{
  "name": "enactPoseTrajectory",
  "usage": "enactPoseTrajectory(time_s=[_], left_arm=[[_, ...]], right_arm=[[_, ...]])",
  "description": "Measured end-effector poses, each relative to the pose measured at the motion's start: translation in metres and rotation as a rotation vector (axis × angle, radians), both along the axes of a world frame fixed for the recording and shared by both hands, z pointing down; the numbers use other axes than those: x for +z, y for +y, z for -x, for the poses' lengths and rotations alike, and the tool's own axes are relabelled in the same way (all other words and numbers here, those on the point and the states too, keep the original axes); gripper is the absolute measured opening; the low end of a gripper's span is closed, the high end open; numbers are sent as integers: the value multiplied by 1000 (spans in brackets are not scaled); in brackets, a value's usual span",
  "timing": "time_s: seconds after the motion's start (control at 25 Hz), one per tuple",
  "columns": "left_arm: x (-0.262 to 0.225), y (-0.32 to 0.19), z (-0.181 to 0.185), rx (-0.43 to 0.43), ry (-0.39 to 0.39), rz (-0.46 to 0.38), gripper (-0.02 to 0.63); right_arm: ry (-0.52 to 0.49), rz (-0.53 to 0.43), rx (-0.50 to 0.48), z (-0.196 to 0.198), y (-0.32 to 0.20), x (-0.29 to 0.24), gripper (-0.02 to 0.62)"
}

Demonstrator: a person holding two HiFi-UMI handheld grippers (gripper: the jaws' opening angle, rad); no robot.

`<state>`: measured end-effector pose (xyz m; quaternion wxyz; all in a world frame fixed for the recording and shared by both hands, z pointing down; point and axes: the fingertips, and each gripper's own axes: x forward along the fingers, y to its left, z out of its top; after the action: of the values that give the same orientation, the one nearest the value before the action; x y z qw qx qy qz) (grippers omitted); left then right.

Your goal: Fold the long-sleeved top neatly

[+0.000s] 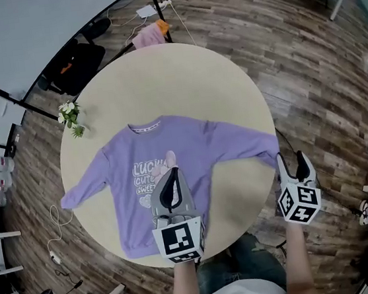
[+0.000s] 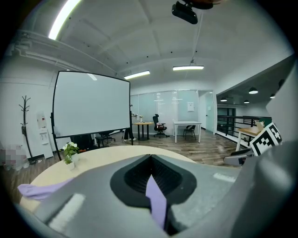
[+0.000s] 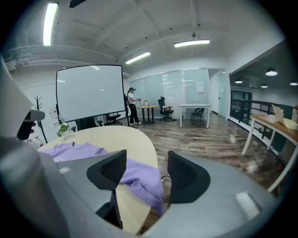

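**Head view:** The purple top point(image 1: 165, 158) lies flat and front up on the near half of the round table point(image 1: 182, 76). Both sleeves are spread and nothing is folded, so I'd say you're at the very start, going in for the first fold. Your left gripper point(image 1: 172, 172) hangs over the printed chest, above the table's near middle, with its jaws closed to a point. Your right gripper point(image 1: 290, 158) is just off the table's right edge, beside the sleeve point(image 1: 254, 146) whose cuff droops over that edge. A small potted plant point(image 1: 70, 117) stands at the table's left rim.

**Left gripper view:** The ribbed black pads point(image 2: 135, 176) meet at the tips. Only a thin purple strip of the top point(image 2: 157, 202) shows through the slit behind them. Nothing looks pinched, so I'd call this gripper empty. The other sleeve point(image 2: 39, 189) lies limp near the table's left edge.

**Right gripper view:** The jaws stand wide apart with nothing pressed between the pads point(image 3: 111, 169). The sleeve point(image 3: 142, 179) sits just beyond them, draped over the table's rim point(image 3: 116, 137).

**Next move, my guess:** Close the right gripper on that cuff and carry it in toward the table's middle. The left gripper has to open before it can pinch anything.

**Materials:** The top is a soft, thick sweatshirt knit with a ribbed collar, and it will sag when you lift it. The table is smooth, matte and pale.
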<state>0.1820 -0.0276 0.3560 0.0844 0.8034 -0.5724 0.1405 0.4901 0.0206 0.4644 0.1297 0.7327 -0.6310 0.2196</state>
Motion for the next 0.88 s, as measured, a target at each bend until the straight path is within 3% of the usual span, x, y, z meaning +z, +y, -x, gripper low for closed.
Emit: enactPoseTrajectory(time_s=[0.88], left_arm=[[69, -16, -2, -2, -12, 140, 0]], right_arm=[[-27, 161, 57, -15, -28, 91, 230]])
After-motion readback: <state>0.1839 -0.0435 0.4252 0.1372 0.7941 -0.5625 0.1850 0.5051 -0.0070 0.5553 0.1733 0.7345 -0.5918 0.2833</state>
